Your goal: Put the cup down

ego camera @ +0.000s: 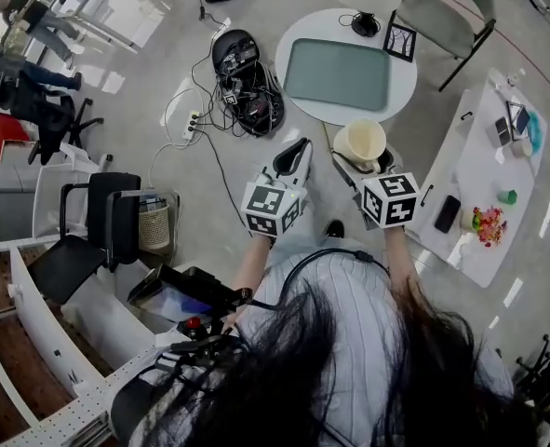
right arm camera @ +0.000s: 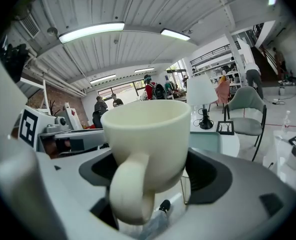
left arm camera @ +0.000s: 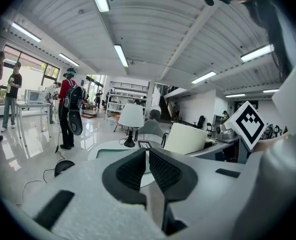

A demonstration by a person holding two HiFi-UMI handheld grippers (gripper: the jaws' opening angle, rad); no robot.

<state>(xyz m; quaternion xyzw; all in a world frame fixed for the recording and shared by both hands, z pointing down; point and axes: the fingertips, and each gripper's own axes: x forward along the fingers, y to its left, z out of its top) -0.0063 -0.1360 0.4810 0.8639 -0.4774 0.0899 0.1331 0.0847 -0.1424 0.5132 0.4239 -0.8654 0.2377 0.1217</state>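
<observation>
Holding the left gripper (ego camera: pixel 296 152) idle just left of centre in the head view, jaws closed together on nothing. Carrying the cup (ego camera: pixel 361 142) just right of centre, clamped by its body in the right gripper (ego camera: pixel 362 159), upright and apparently touching no surface. Showing, in the right gripper view, mid-frame, the cup's handle (right arm camera: pixel 130 194) pointing back at the camera and dark pads (right arm camera: pixel 208 176) pressing on either side. Facing the round white table (ego camera: pixel 400 89) and its grey-green tray (ego camera: pixel 338 73) in the upper middle of the head view, just ahead of the cup and not yet under it. Judging the task as hardly begun: gripping done, but reaching a surface, lowering, resting the base and opening the jaws all remaining. Noting a long white table (ego camera: pixel 479 184) near the right edge as another possible spot.
</observation>
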